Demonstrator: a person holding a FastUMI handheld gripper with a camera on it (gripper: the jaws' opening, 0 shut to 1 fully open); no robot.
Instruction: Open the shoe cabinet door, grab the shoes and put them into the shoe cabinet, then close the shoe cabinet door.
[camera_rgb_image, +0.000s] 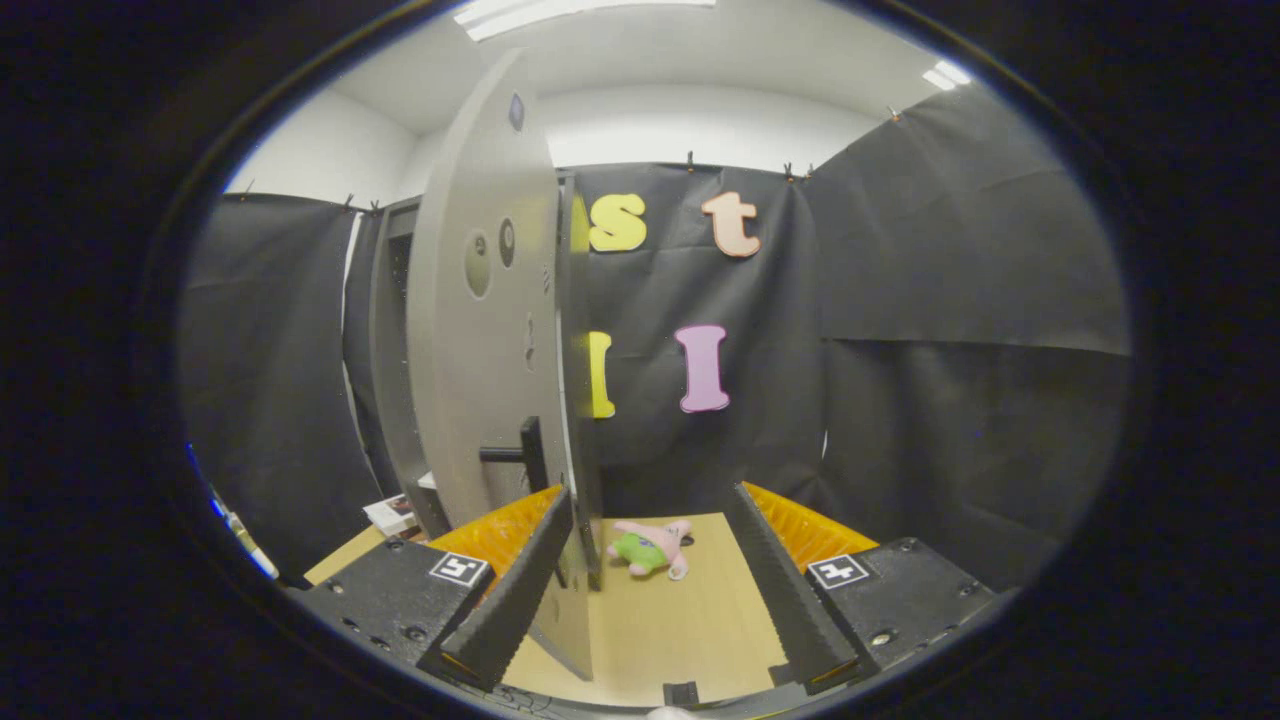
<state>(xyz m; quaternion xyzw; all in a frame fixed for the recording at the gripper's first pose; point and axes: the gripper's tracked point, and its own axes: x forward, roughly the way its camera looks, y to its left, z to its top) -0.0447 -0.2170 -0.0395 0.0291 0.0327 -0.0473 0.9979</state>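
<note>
While the shoe cabinet door (480, 330) stands swung out edge-on toward the camera, the gripper (650, 545) sits spread wide with nothing held; the door's free edge falls between its fingers, close against the left one, and the right finger stands well apart from it. That placement suggests the door is being pushed or guided by the left finger rather than pinched, since the jaws make no clamp on the panel. A dark bar handle (515, 453) juts from the door face just above the left finger, and the handle is not gripped. Behind the door, the shoe cabinet (385, 340) frame rises against the booth wall, its interior mostly hidden by the panel. On the wooden tabletop (690, 620), just beyond the fingers, lies a small pink and green plush toy (650, 548). Near the cabinet's foot sits a small white box-like item (392, 514), too small to identify. As I judge it, the opening step looks largely done, with shoe handling to come.
</note>
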